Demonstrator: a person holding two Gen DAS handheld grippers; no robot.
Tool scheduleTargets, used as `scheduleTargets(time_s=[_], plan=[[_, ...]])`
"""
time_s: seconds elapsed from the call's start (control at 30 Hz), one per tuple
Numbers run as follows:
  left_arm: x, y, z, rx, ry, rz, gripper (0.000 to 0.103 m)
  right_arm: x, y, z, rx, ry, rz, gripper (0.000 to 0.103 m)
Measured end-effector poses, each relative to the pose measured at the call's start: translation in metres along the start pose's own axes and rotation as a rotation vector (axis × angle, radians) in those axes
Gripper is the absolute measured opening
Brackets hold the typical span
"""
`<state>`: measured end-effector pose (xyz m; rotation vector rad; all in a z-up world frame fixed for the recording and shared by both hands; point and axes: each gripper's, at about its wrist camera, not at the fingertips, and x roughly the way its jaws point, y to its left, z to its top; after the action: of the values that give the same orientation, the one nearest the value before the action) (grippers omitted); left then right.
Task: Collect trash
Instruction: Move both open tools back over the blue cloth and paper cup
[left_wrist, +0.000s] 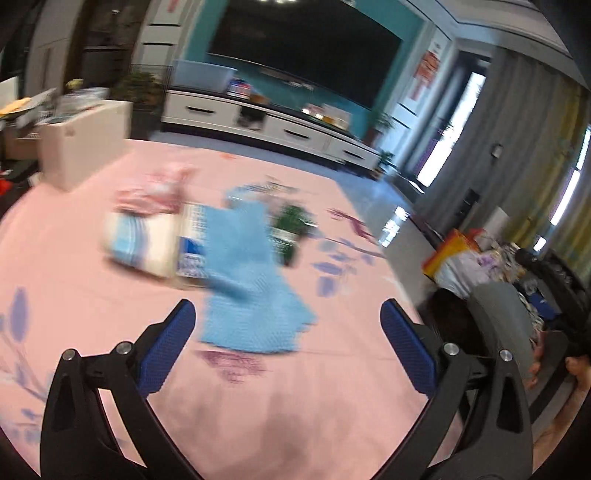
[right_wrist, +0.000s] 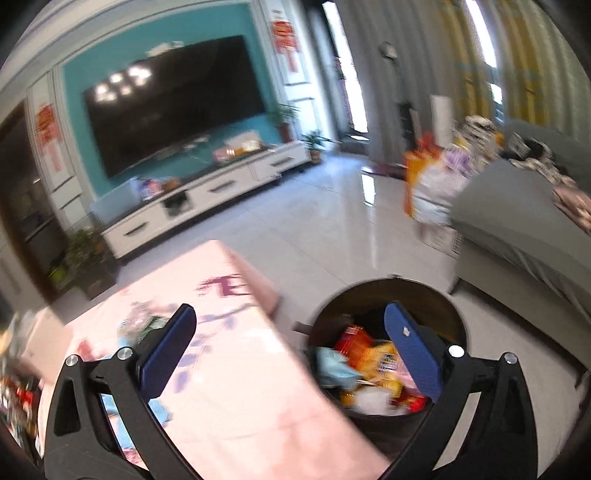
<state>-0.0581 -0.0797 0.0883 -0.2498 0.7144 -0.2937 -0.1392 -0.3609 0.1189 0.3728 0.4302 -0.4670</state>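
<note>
- both grippers are empty right now; the left hand-held gripper (left_wrist: 288, 328) has its jaws spread wide with nothing between the pads, and the right hand-held gripper (right_wrist: 290, 332) is just as wide and just as empty
- the trash bin (right_wrist: 384, 291) sits on the floor just beside the corner of the worktop (right_wrist: 229, 398); it's already got a fair pile of wrappers (right_wrist: 369, 354) in it, orange, red and a pale blue one; the right gripper hangs just above its rim, one finger over the bin
- my read is we're between pickups; nothing is in hand and there's more to fetch
- what's left on the pink cloth: a blue cloth or wipe (left_wrist: 251, 291) lies near the left gripper's fingers, and past it a white and blue packet (left_wrist: 147, 243), something pinkish (left_wrist: 155, 192) and a small green plant (left_wrist: 291, 225); all pretty blurred, so I can't say which of those is trash
- next move, I'd guess, is the left gripper dropping onto the blue cloth since it's closest; it lies flat, so the pads need to pinch a raised fold, not skate over it
- watch the plant; it's just beside the far end of the blue cloth
</note>
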Motion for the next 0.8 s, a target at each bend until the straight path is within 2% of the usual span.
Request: scheduleTargets(time_s=[0.1,0.2,0.27,0.37,0.57,0.67,0.8], plan=[[-0.006,0.034,-0.001,0.027,-0.015,0.030,0.100,-0.003,0.034,-0.008,-0.057,-0.033,0.082,0.100],[0.000,0.059,-0.006,0.063,0.048,0.043,0.100,-0.001,0.070,-0.021,-0.133,-0.060,0.171,0.100],[0.002,0.075,-0.010,0.040,0.053,0.073,0.100,0.008,0.094,-0.035,-0.171,-0.041,0.209,0.100],[0.003,0.087,-0.013,0.000,0.049,0.073,0.100,0.023,0.121,-0.059,-0.218,0.003,0.266,0.100],[-0.004,0.095,-0.021,-0.064,-0.073,0.134,0.100,0.046,0.153,-0.097,-0.308,0.061,0.266,0.100],[0.000,0.100,-0.019,-0.089,-0.046,0.105,0.100,0.050,0.155,-0.106,-0.303,0.096,0.291,0.100],[0.000,0.104,-0.019,-0.091,-0.049,0.079,0.100,0.051,0.160,-0.114,-0.325,0.095,0.287,0.100]])
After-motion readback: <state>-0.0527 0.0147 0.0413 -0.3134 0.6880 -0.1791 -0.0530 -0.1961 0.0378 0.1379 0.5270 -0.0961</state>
